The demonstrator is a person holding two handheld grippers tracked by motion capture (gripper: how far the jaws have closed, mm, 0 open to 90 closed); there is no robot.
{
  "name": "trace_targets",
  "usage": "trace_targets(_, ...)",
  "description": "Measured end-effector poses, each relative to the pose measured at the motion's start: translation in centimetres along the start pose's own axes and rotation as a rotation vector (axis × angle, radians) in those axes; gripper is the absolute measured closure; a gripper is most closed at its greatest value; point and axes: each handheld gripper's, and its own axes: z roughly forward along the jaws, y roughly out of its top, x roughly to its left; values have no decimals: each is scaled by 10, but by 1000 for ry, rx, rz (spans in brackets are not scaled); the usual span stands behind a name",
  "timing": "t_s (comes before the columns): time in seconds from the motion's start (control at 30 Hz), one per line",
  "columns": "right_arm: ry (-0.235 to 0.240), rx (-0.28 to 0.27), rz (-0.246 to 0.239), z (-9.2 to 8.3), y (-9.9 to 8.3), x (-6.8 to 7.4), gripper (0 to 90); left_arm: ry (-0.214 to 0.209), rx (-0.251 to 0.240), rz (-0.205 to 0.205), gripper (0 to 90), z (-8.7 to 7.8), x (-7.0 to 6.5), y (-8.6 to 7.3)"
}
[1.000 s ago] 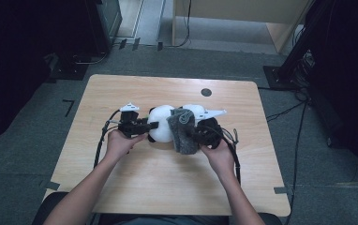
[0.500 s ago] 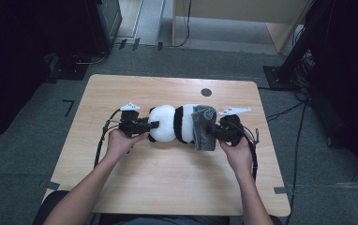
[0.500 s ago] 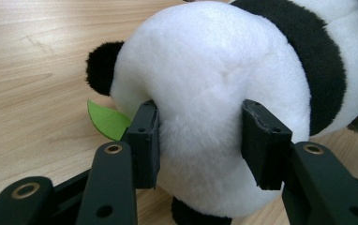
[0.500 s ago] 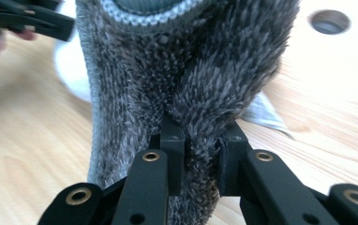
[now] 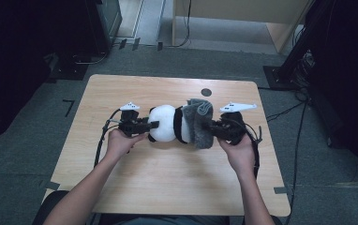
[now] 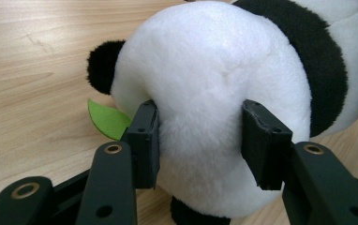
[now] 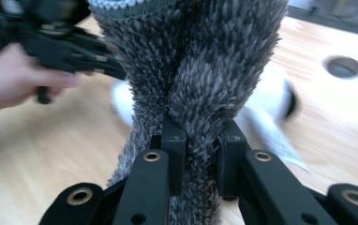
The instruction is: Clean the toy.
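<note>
On the table (image 5: 121,187), the left hand-held gripper (image 6: 199,140) squeezes the panda (image 6: 224,93); the right hand-held gripper (image 7: 200,154) pinches seemingly a grey hat (image 7: 186,70).

**Toy and cloth between two tools at mid-desk**

The plush panda (image 5: 167,123) lies on its side near the middle of the desk (image 5: 167,187). The furry cloth (image 5: 199,123) sits at the panda's right end, touching it. The left tool (image 5: 151,125) comes in from the left, its jaws pressed on either side of the panda's rounded end. The right tool (image 5: 210,126) comes in from the right, pinching a fold of the cloth. A leaf (image 6: 108,119) pokes out beneath the panda, beside the left tool. A round hole (image 5: 206,92) lies in the desk behind the cloth, towards the far edge.
</note>
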Motion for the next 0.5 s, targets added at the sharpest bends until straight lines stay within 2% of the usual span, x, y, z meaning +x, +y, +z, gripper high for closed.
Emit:
trace_targets(0.17,86,18,-57,21,5,28,781,-1,-2,-2,527,0,0,0)
trace_targets(0.27,140,39,-82,45,4,40,782,1,0,-4,528,0,0,0)
trace_targets(0.4,200,87,-79,83,1,50,783,5,1,-5,529,0,-1,1)
trace_targets(0.5,219,125,-78,110,-1,54,785,7,2,-7,531,0,-2,1)
